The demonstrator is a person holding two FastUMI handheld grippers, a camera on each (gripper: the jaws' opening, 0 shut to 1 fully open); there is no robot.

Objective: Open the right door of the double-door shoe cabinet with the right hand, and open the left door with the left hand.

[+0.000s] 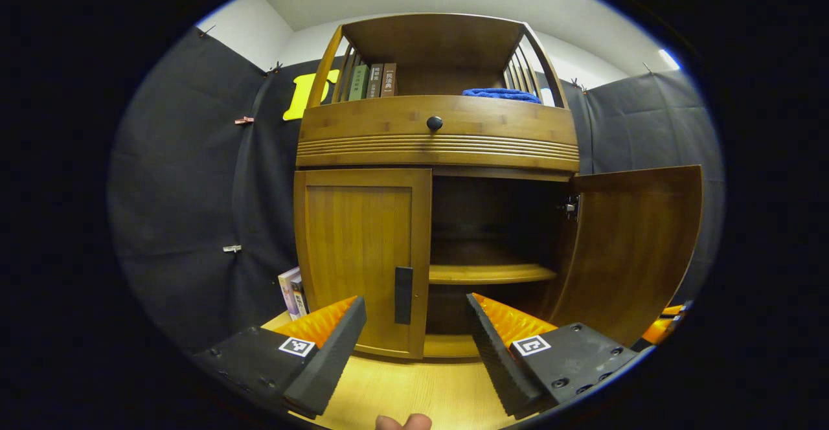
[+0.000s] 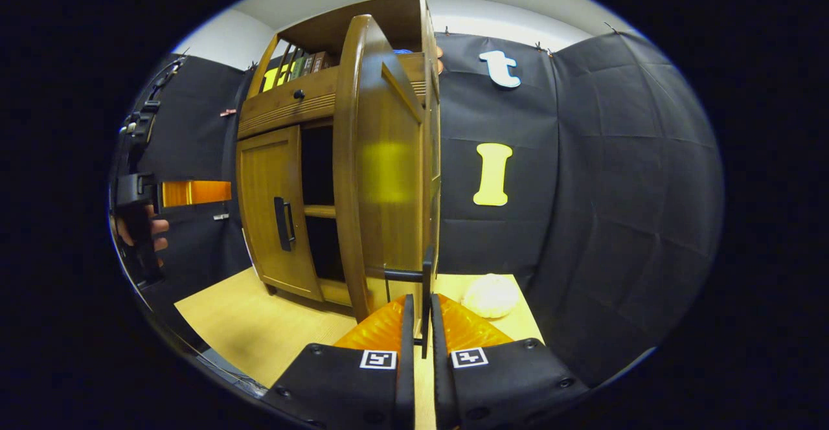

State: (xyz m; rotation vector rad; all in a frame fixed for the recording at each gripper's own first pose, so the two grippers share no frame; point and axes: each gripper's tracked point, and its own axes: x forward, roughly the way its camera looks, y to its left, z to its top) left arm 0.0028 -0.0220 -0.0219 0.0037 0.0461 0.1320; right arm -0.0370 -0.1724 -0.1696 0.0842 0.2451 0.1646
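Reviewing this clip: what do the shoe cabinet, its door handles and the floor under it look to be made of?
Shoe cabinet: wood, possibly bamboo, going by fine straight vertical grain; glossy varnish, since the open right door reflects light. Left door handle: dark matte bar, metal or plastic, unclear. The right gripper is shut on the right door handle, similar in look. Floor: pale wood-look board, maybe laminate.
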